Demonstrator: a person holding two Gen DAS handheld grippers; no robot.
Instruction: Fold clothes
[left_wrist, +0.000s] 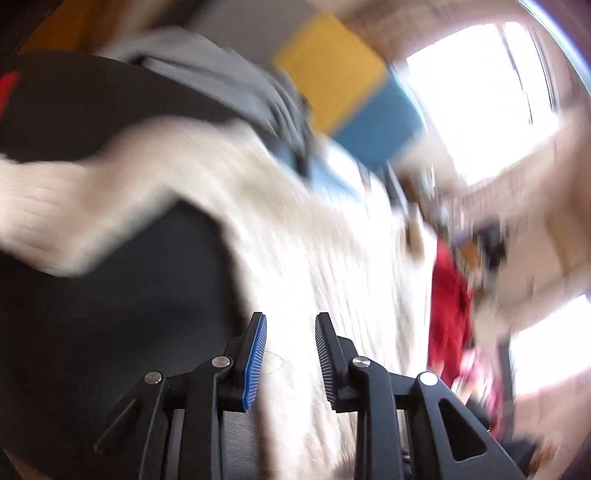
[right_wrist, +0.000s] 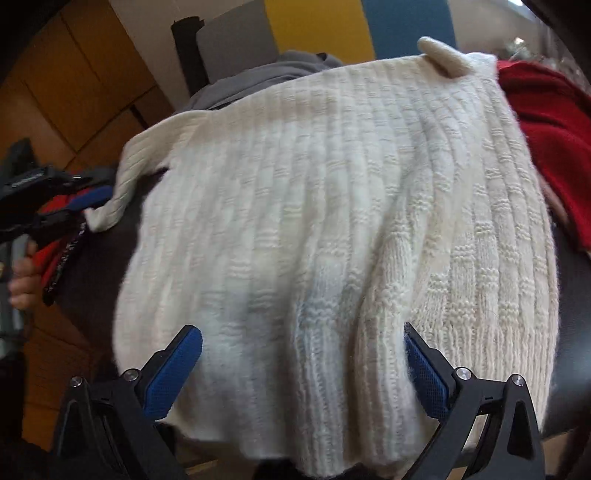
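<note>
A cream ribbed knit sweater (right_wrist: 314, 221) lies spread on a dark table (right_wrist: 92, 291), one sleeve (right_wrist: 122, 184) stretched out to the left. My right gripper (right_wrist: 301, 338) stands wide open over the near hem, and its blue pads (right_wrist: 173, 373) do not press the knit. In the blurred left wrist view, my left gripper (left_wrist: 290, 321) has a narrow gap between its pads with nothing clamped; the sweater (left_wrist: 314, 240) lies beyond it and the sleeve (left_wrist: 44, 214) reaches left. The right wrist view shows the left gripper (right_wrist: 44, 192) beside the sleeve cuff, held by a hand (right_wrist: 22, 280).
A red garment (right_wrist: 535, 129) lies at the sweater's right side, also red cloth (left_wrist: 450, 306) in the left wrist view. A grey garment (right_wrist: 258, 74) is piled behind. Yellow and blue wall panels (right_wrist: 317, 26) and wooden cabinets (right_wrist: 74, 74) stand beyond the table.
</note>
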